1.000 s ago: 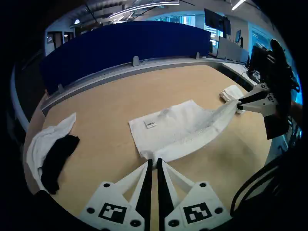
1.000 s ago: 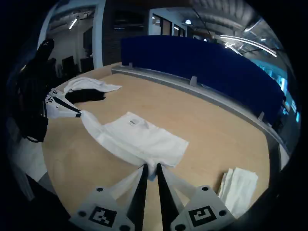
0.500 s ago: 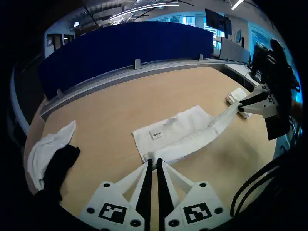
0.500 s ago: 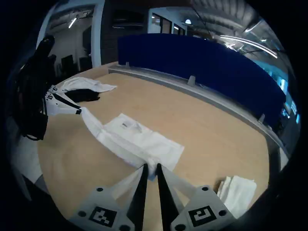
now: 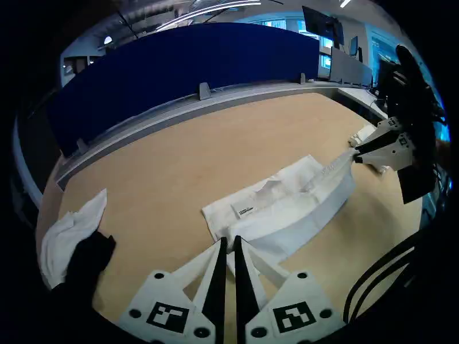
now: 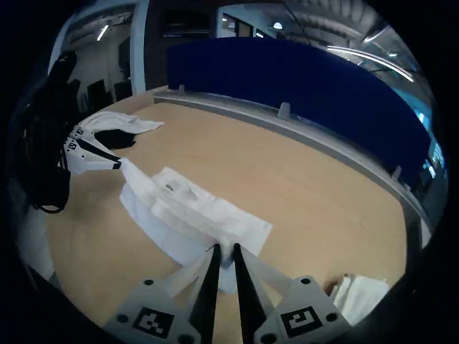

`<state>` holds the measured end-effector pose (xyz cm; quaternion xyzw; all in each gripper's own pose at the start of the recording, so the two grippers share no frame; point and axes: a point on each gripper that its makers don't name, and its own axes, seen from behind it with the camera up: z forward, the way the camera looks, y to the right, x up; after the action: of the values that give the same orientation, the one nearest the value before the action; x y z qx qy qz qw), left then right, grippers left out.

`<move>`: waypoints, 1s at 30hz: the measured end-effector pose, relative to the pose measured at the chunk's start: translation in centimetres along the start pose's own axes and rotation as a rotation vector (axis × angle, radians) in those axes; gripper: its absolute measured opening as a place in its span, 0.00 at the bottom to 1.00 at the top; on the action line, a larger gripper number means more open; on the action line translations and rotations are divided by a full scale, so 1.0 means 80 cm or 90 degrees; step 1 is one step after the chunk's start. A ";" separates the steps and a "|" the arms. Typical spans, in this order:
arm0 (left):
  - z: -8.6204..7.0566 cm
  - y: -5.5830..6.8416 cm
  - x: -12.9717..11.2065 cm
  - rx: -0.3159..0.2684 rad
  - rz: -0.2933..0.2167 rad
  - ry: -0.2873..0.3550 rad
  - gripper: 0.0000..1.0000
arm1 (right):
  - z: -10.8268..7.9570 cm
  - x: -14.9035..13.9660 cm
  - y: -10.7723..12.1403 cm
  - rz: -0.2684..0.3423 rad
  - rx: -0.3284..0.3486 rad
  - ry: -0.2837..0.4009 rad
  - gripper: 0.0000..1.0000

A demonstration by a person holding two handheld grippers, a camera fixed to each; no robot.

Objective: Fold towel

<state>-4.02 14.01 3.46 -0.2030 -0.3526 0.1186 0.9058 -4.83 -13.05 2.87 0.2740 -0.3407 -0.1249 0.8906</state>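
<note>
Jaws of my left gripper (image 5: 228, 243) are clamping one corner of the towel (image 5: 287, 198), and my right gripper (image 6: 225, 249) is clamping another. I am holding that edge above the table (image 5: 172, 149); the rest is lying mid-table.

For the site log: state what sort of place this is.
Probably an open-plan office. A blue divider runs along the back of a long wooden desk, monitors stand beyond it, and strip lights hang overhead. The towel being folded is the odd thing out.
</note>
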 end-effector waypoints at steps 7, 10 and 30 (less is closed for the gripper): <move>0.041 -0.003 -0.009 -0.013 0.000 -0.013 0.09 | 0.034 -0.012 0.012 0.005 -0.003 -0.018 0.18; 0.056 -0.005 -0.013 -0.013 0.005 -0.016 0.09 | 0.047 -0.017 0.015 0.007 -0.007 -0.024 0.18; 0.079 -0.024 -0.014 0.018 0.037 -0.012 0.67 | 0.081 -0.030 0.033 0.041 -0.055 -0.033 0.83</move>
<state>-9.00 13.69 7.88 -0.1995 -0.3534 0.1520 0.9012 -10.88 -12.50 7.09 0.2208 -0.3665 -0.1177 0.8962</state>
